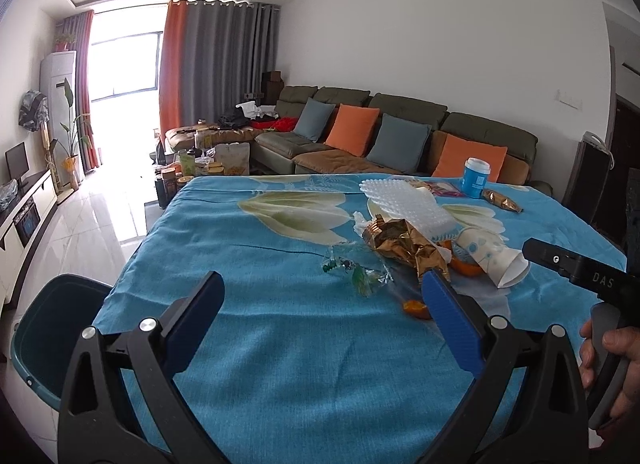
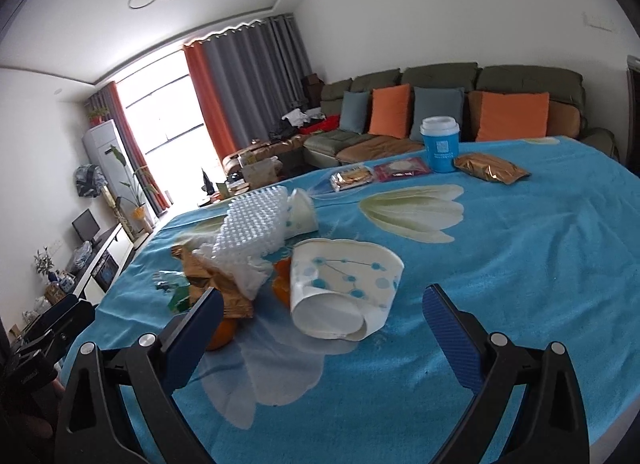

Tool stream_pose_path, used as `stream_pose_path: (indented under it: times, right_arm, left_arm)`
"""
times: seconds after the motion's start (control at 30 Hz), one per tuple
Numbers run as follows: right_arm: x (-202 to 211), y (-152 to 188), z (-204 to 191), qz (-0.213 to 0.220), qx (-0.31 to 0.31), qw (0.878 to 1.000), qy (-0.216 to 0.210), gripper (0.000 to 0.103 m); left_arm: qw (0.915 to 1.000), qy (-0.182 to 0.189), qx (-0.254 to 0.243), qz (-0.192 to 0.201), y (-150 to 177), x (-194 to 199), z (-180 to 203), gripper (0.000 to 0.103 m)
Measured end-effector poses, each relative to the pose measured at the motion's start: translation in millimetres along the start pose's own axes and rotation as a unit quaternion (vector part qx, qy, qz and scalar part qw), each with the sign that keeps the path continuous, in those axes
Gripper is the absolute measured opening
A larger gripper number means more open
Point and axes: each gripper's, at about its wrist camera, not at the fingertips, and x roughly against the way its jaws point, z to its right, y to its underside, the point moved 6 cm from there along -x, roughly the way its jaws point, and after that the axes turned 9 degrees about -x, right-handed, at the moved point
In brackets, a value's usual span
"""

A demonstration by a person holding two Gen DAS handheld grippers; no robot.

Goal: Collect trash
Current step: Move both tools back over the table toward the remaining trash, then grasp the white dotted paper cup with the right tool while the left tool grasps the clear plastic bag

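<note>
Trash pile [image 2: 280, 264] lies ahead of both spread claws.

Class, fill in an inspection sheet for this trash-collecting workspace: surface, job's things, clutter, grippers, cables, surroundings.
Surface: blue flowered tablecloth, wrinkled.
Job's things: crushed paper cup on its side; gold foil wrapper; bubble wrap; orange peel; clear wrapper; teal bin beside the table's left edge.
Clutter: upright blue lidded cup, gold packet and two snack packs at the far side; whether they are trash cannot be told.
Grippers: left gripper and right gripper both empty, jaws open.
Cables: nothing seen.
Surroundings: sofa with cushions, curtains, window.
</note>
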Motion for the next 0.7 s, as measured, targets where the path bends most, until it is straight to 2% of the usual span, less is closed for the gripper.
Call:
stream_pose_path:
  times: [0.2,0.4,0.43,0.6,0.7]
  right_arm:
    - [-23,0,9,-0.039,-0.035,0.999,0.007,0.096]
    - [-39,3,10,-0.067,-0.041,0.997,0.021,0.095]
    - [-41,3,10,-0.069,-0.041,0.997,0.021,0.094]
    - [-48,8,12,-0.088,-0.043,0.995,0.022,0.075]
    - [-47,9,12,-0.089,-0.045,0.995,0.015,0.071]
  left_arm:
    - [0.9999,0.009,-0.009,-0.004,-6,-22,3,0.097]
    - [0.9997,0.018,-0.012,-0.016,-11,-47,6,0.097]
    - [0.9996,0.016,-0.012,-0.019,-11,-50,7,0.097]
    - [0.9991,0.021,-0.003,-0.036,-13,-67,6,0.097]
    - [0.9984,0.02,-0.005,-0.052,-13,-78,8,0.097]
